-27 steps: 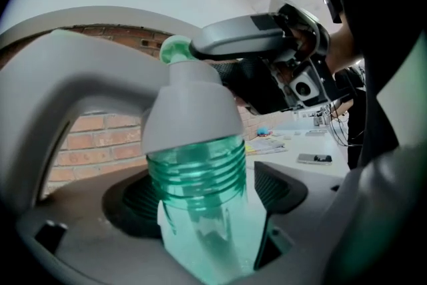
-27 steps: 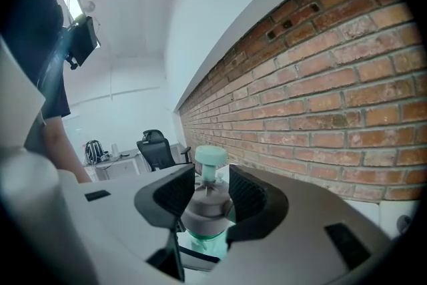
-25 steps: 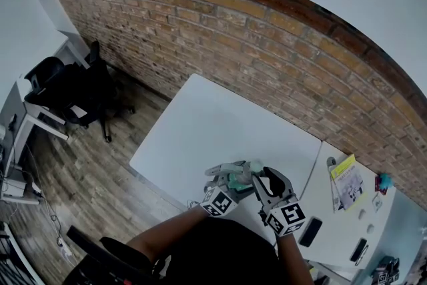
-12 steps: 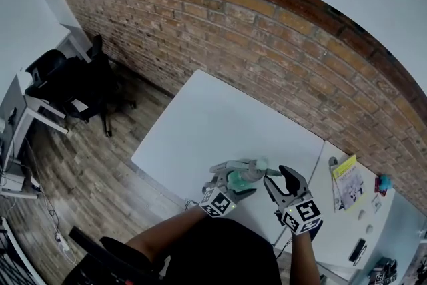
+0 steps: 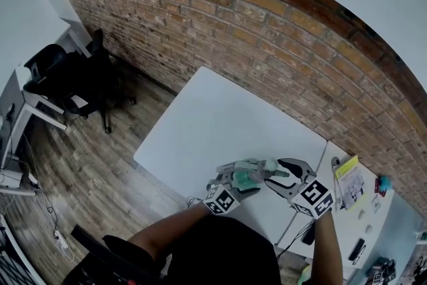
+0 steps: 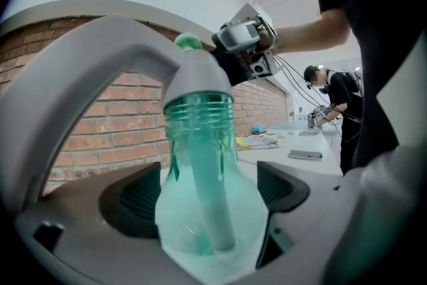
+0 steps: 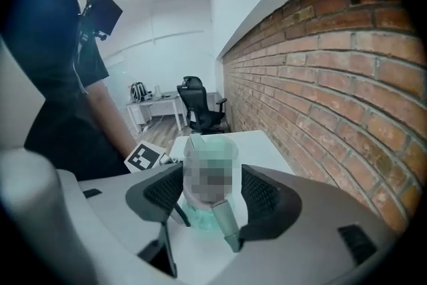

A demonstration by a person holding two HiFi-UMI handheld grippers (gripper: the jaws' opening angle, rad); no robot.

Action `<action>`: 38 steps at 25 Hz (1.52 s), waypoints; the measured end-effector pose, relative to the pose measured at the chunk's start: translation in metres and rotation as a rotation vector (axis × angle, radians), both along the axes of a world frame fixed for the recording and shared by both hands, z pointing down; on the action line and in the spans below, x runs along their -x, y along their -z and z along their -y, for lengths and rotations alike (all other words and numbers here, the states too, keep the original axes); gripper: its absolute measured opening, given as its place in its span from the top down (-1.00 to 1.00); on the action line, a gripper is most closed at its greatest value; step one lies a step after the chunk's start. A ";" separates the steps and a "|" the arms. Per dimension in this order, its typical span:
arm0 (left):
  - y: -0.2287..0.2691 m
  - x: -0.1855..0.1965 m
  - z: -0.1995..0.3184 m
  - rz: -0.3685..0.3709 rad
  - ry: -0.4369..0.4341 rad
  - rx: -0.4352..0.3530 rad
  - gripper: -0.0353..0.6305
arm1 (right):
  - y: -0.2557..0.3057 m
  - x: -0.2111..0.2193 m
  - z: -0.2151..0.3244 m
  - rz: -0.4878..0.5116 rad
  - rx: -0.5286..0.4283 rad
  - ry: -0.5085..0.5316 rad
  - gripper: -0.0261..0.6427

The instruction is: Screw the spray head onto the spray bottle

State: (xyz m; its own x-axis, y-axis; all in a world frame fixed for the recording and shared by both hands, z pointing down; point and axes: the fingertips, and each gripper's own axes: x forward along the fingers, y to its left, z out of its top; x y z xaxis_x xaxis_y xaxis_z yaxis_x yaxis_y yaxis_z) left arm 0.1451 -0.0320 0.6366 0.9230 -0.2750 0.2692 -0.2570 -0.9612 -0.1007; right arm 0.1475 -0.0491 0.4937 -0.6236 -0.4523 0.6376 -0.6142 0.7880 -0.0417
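- spray bottle (image 6: 200,223): location and hold?
- clamped across its body in my left gripper (image 6: 210,193), with both pads bearing on the green plastic. it sits over the near edge of the white table (image 5: 200,123); i cannot tell whether it rests on it. the dip tube (image 6: 213,210) runs down inside.
- spray head (image 6: 197,77)?
- seated on the neck. threads (image 6: 199,110) show below its collar, so i judge it is not yet fully down.
- right gripper (image 7: 212,193)?
- its jaws have just been opening. they stand spread, one on each side of the head, pads close to it but not pressing. beyond lie the table top and then the brick wall (image 5: 267,43).
- step in hand?
- the interval between turns, as i read it: head free, next twist pending.
- what does the next move call for?
- close my right gripper squarely on the collar, then turn it while the left gripper stops the bottle from spinning. hold the head in line with the neck to avoid cross-threading. stop when the collar covers the threads.
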 end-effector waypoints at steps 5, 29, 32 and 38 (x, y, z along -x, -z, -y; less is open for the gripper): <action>0.001 0.000 0.000 -0.015 0.003 -0.007 -0.41 | -0.010 0.012 0.005 -0.119 0.051 0.134 0.13; 0.001 0.000 0.000 -0.038 0.012 0.000 -0.41 | -0.020 0.037 0.004 -0.320 0.098 0.244 0.13; 0.002 0.001 0.000 -0.042 0.015 0.000 -0.41 | -0.020 0.040 0.006 -0.321 0.125 0.202 0.13; 0.002 0.001 0.000 -0.049 0.020 0.004 -0.41 | -0.021 0.041 0.008 -0.337 0.161 0.133 0.13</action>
